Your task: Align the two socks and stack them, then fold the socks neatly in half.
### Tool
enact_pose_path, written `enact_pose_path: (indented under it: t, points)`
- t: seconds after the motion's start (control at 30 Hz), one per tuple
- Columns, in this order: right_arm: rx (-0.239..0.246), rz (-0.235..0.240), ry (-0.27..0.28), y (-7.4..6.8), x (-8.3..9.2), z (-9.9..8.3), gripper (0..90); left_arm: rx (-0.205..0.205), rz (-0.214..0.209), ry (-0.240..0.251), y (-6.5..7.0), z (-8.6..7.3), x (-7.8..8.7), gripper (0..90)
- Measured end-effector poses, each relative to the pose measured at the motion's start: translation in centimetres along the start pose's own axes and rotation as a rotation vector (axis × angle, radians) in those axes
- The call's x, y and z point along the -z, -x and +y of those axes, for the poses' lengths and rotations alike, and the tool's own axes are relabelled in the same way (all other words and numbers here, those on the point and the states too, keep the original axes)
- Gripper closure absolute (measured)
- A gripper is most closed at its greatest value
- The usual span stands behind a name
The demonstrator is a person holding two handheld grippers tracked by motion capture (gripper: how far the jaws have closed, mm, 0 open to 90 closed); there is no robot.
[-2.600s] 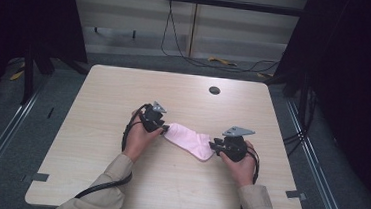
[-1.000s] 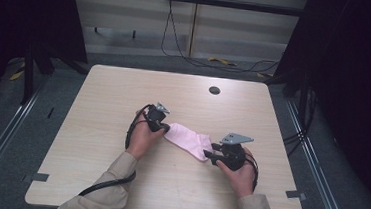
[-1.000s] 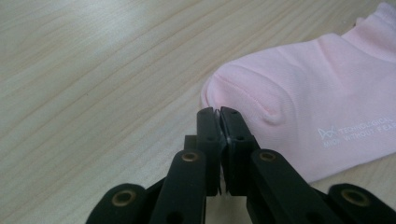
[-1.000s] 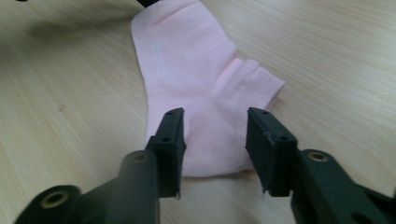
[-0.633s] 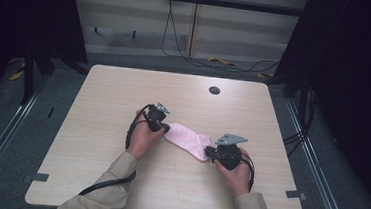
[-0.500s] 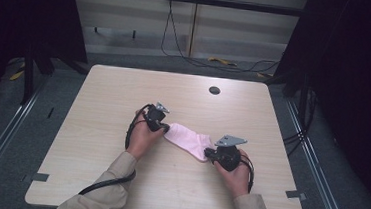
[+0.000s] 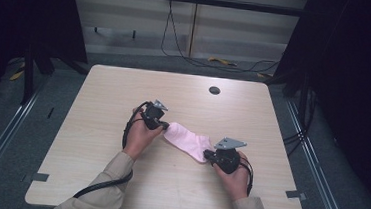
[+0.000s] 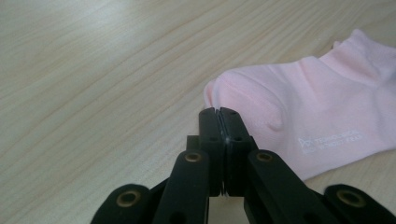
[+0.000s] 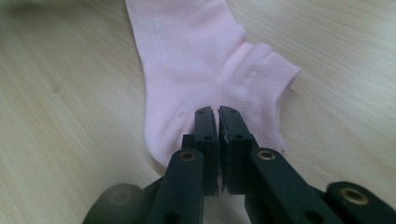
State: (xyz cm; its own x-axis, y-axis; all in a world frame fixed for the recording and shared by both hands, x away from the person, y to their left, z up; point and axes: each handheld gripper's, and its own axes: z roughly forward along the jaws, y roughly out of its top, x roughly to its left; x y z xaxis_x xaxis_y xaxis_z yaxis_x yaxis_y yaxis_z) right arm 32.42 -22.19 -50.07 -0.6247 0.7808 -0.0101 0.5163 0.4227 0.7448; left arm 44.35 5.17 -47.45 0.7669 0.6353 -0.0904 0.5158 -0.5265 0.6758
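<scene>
**Right gripper now clamped on the sock**

The pink sock (image 7: 186,139) lies mid-table, running from ten o'clock toward four o'clock. The left gripper (image 7: 162,127) pinches its toe end, jaws closed, as before. The right gripper (image 7: 208,156), open a second ago, has just closed on the cuff end, fabric between its jaws.

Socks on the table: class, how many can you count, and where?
1. A pink sock lies mid-table, stretched between the left gripper at its toe and the right gripper at its cuff.
</scene>
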Motion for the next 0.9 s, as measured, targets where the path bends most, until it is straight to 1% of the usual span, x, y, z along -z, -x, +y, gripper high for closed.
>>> enact_pose_path:
  t: [0.03, 0.07, 0.23, 0.27, 0.37, 0.43, 0.53, 0.63, 0.77, 0.9]
  points:
    - [-0.005, -0.001, 0.003, -0.1, 0.0, 0.0, 87.1, -0.001, -0.003, -0.002, 0.0, 0.1, 0.1, 89.2]
    - [-0.008, -0.002, 0.006, -0.1, 0.0, 0.0, 87.1, 0.004, 0.0, 0.009, 0.1, 0.1, 0.2, 89.2]
    - [-0.017, 0.002, 0.014, -0.2, 0.0, -0.2, 87.1, -0.013, 0.001, 0.008, 0.4, 0.5, 0.7, 89.1]
    - [-0.019, 0.0, 0.014, -0.3, 0.0, -0.2, 87.1, -0.01, -0.001, 0.008, 0.4, 0.5, 0.7, 89.1]
    - [-0.021, -0.001, 0.019, -0.3, 0.0, -0.2, 87.1, -0.018, -0.001, 0.009, 0.6, 0.8, 1.0, 89.1]
    - [-0.016, -0.006, 0.019, -0.3, 0.0, -0.2, 87.1, -0.016, -0.002, 0.011, 0.8, 0.9, 1.1, 89.2]
    - [-0.019, -0.003, 0.019, -0.3, 0.0, -0.2, 87.1, -0.026, -0.002, 0.006, 0.8, 1.0, 1.2, 89.2]
    - [-0.009, -0.006, 0.021, -0.4, 0.0, -0.2, 87.1, -0.025, -0.005, 0.003, 1.0, 1.0, 1.2, 89.1]
    - [-0.02, 0.0, 0.018, -0.3, 0.0, -0.2, 87.0, -0.024, -0.011, 0.01, 1.2, 1.1, 1.5, 89.2]
    - [-0.015, -0.002, 0.018, -0.3, -0.1, -0.2, 87.1, -0.025, -0.012, 0.009, 1.3, 1.1, 1.6, 89.1]
